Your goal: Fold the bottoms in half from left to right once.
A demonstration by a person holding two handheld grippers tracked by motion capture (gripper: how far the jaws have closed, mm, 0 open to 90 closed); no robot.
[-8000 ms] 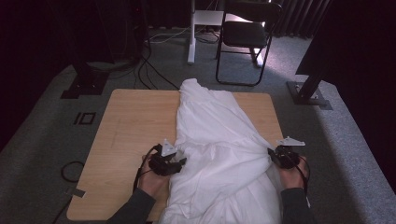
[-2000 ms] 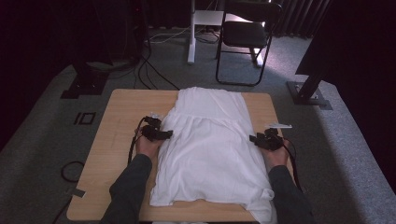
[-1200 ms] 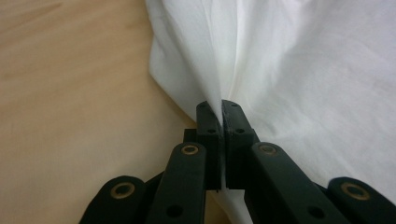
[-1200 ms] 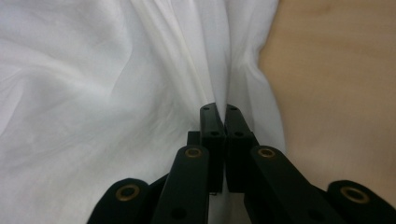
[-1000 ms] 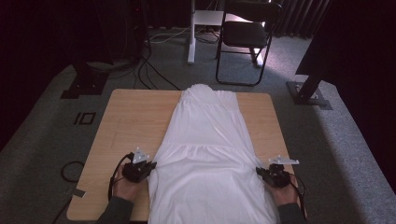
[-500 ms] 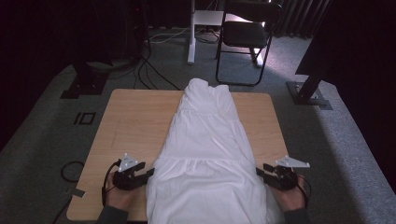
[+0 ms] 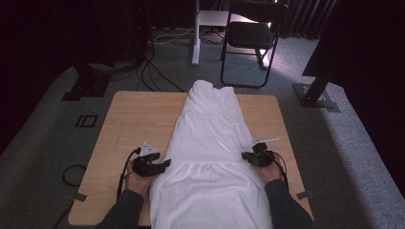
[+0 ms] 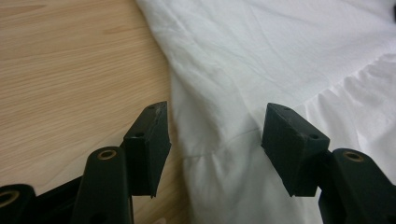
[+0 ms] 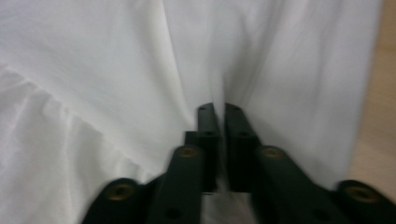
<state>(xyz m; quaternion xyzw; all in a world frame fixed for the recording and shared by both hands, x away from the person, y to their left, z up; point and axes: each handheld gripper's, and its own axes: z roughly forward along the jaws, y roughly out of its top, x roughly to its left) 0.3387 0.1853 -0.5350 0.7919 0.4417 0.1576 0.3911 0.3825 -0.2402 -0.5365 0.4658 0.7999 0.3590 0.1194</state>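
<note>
Cloth [image 7: 210, 157], a white gathered garment, lay lengthwise down the wooden table [image 7: 133, 119], hanging over its near edge. Your left gripper [image 8: 212, 140] stood with jaws spread at its left edge; your right gripper [image 9: 220, 140] had jaws pressed together, pinching its right edge.

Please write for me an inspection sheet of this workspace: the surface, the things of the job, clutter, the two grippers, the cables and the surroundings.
Surface: wooden table, bare at both sides of the cloth.
Job's things: white garment lies lengthwise along the middle, its near end hanging over the table's near edge.
Clutter: nothing seen on the table.
Grippers: left gripper open at the garment's left edge; right gripper closed on the garment's right side.
Cables: black gripper cable loops over the table; more run across the floor.
Surroundings: grey carpet, black folding chair beyond the table, dark curtains.
</note>
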